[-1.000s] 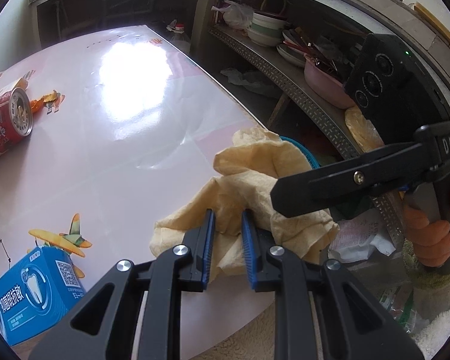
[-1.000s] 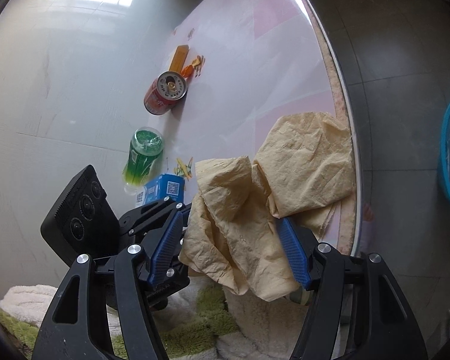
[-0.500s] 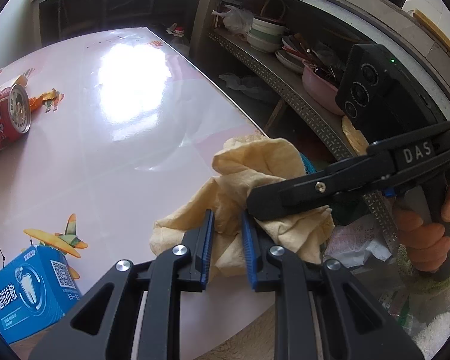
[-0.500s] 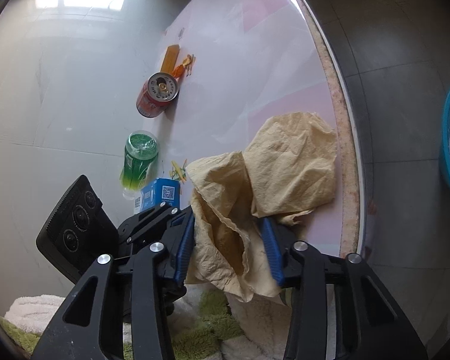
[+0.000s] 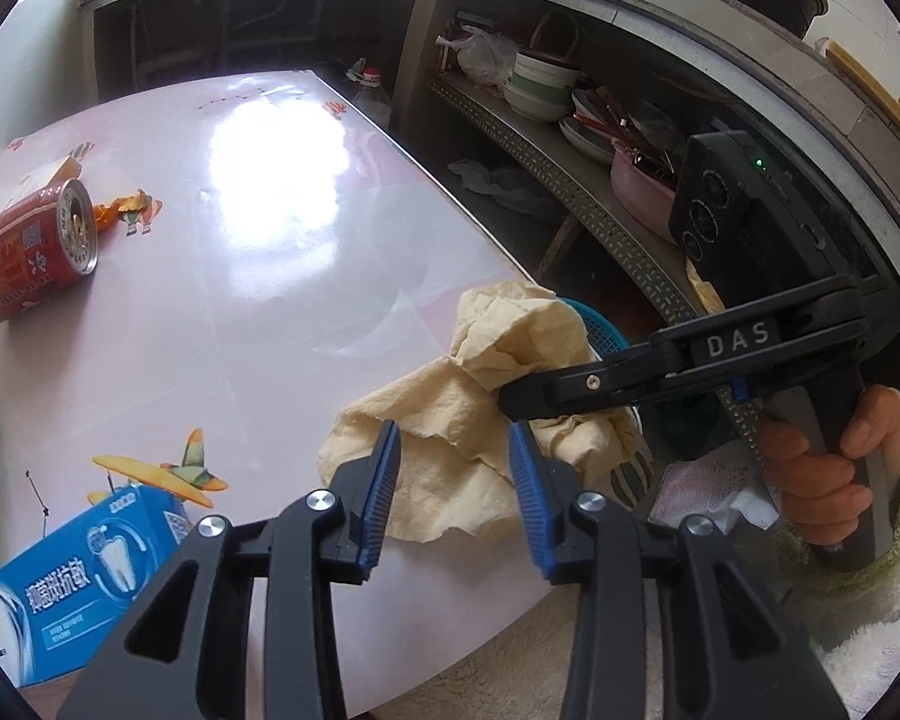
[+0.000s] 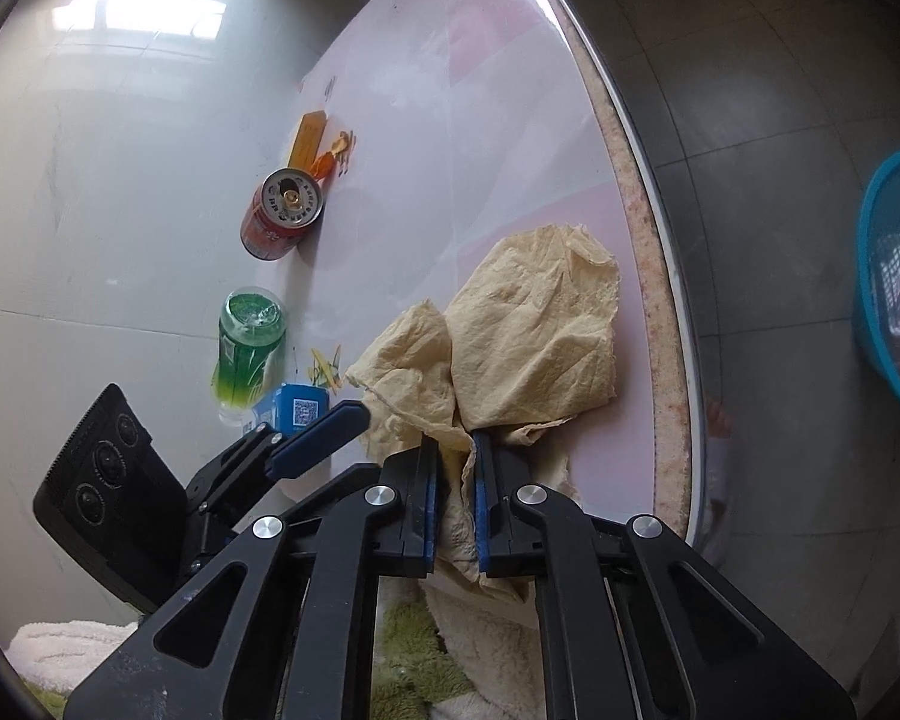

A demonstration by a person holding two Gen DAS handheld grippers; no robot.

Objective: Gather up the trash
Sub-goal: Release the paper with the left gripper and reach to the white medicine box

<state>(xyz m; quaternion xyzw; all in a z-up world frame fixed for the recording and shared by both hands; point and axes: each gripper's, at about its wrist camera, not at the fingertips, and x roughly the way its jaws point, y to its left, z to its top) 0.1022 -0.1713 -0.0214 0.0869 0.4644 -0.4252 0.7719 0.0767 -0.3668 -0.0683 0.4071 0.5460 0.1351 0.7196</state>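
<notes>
Lying crumpled at the table (image 6: 498,138) edge, tan paper (image 6: 534,336) pinched in the just-closed right claw (image 6: 455,498), left claw (image 5: 453,486) just opened astride it.

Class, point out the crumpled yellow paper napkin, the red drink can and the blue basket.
Crumpled yellow paper napkin (image 6: 534,330): right wrist view, broad upper fold.
Red drink can (image 6: 270,228): right wrist view, painted side.
Blue basket (image 6: 876,276): right wrist view, near rim.

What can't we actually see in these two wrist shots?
- Basket: right wrist view, cut off by the picture's edge; contents unclear.
- Paper towel's near edge: hidden behind the right tongs.
- Blue box: left wrist view, cropped by the frame, partly behind the left tongs.
- Bottle: cap end hidden behind the box.
</notes>
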